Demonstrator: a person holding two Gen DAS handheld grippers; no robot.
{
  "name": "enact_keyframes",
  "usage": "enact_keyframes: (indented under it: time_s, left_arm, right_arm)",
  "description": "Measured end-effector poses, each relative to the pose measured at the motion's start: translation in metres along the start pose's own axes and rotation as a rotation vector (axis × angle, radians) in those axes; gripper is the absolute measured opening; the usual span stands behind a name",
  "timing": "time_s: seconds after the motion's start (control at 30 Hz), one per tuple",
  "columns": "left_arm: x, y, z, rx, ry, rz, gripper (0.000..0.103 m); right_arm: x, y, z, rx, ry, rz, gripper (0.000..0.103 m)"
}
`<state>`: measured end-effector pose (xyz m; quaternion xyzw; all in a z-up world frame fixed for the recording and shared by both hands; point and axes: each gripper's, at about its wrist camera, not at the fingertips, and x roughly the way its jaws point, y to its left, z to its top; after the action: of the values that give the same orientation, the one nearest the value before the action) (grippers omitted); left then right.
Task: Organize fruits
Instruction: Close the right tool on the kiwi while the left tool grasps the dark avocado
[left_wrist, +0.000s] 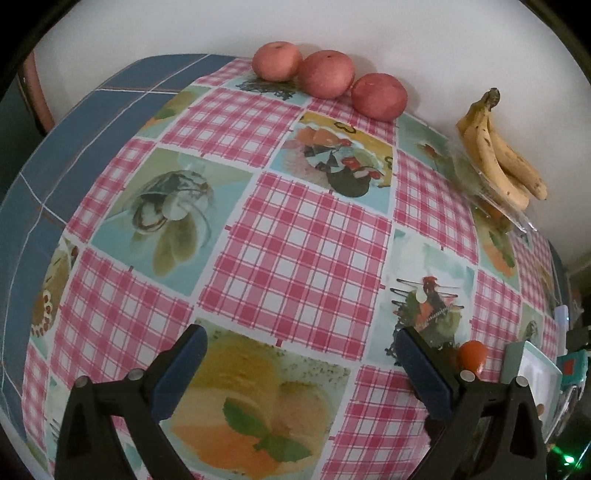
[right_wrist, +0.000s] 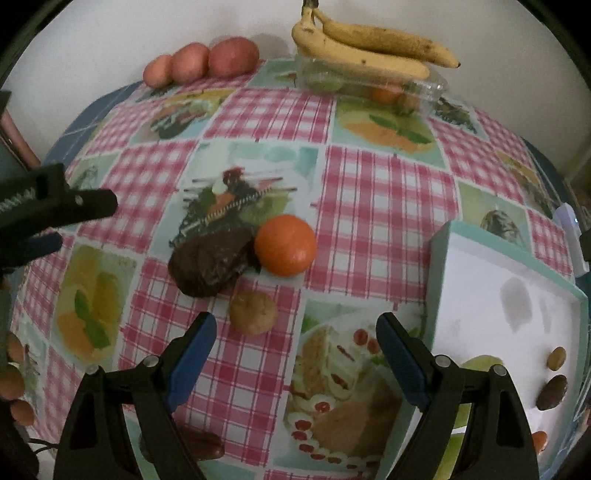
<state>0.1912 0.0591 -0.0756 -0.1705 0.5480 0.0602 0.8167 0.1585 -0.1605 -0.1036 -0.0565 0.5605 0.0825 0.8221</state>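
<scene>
In the right wrist view my right gripper (right_wrist: 295, 347) is open and empty above the table. Just ahead lie a small brown round fruit (right_wrist: 253, 313), a dark brown avocado-like fruit (right_wrist: 210, 262) and an orange (right_wrist: 286, 245). A white tray (right_wrist: 491, 280) with a teal rim sits to the right and holds a few small fruits (right_wrist: 552, 391). My left gripper (left_wrist: 301, 354) is open and empty over the cloth; it also shows at the left of the right wrist view (right_wrist: 55, 221). Three red apples (left_wrist: 325, 74) and bananas (left_wrist: 498, 151) line the far wall.
A clear plastic box (right_wrist: 373, 83) with fruit inside sits under the bananas (right_wrist: 369, 44). A dark date-like fruit (right_wrist: 203, 446) lies near the front edge. The checked tablecloth (left_wrist: 295, 240) leaves blue table (left_wrist: 55, 166) bare at the left. Small brown fruits (right_wrist: 14, 384) sit at the far left.
</scene>
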Motion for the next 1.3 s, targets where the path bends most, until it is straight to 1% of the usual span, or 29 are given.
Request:
enact_keyframes:
  time_s: [0.13,0.23,0.3,0.33,0.5,0.57,0.6,0.67,0.77,0.93,1.17,1.3]
  left_arm:
    - [0.003,-0.002,0.000,0.003,0.013,-0.008,0.103]
    - [0.006,-0.002,-0.001,0.002,0.031,-0.018,0.103]
    - [0.006,-0.002,-0.001,0.002,0.033,-0.025,0.103]
    - [0.006,-0.002,-0.001,0.003,0.033,-0.027,0.103]
    - [0.006,-0.004,-0.001,-0.002,0.041,-0.055,0.103]
    - [0.006,-0.007,-0.001,0.004,0.045,-0.072,0.103]
    - [0.006,-0.009,-0.002,0.010,0.048,-0.077,0.103]
    - [0.008,-0.012,-0.003,0.016,0.054,-0.079,0.103]
    - [0.009,-0.014,-0.005,0.019,0.065,-0.098,0.103]
    - [0.010,-0.020,-0.006,0.028,0.071,-0.121,0.103]
    - [0.009,-0.031,-0.008,0.073,0.076,-0.142,0.103]
    - [0.013,-0.040,-0.011,0.095,0.089,-0.154,0.103]
  right_arm:
    - [0.007,0.004,-0.003,-0.025,0.010,-0.008,0.089]
    - [0.008,0.006,-0.005,-0.031,-0.009,-0.006,0.088]
    - [0.007,0.006,-0.004,-0.033,-0.030,-0.005,0.081]
    - [0.006,0.006,-0.003,-0.035,-0.035,-0.006,0.075]
    - [0.005,0.003,-0.001,-0.021,-0.037,-0.006,0.068]
    - [0.004,0.000,-0.001,-0.008,-0.044,-0.010,0.057]
    - [0.001,-0.004,-0.001,0.001,-0.046,-0.009,0.055]
    - [0.002,-0.006,-0.002,0.007,-0.050,-0.012,0.048]
    - [0.001,-0.010,-0.002,0.020,-0.053,-0.004,0.042]
    - [0.001,-0.016,-0.004,0.037,-0.053,-0.011,0.040]
    - [0.000,-0.032,-0.006,0.081,-0.047,-0.026,0.040]
    - [-0.001,-0.035,-0.007,0.094,-0.045,-0.032,0.033]
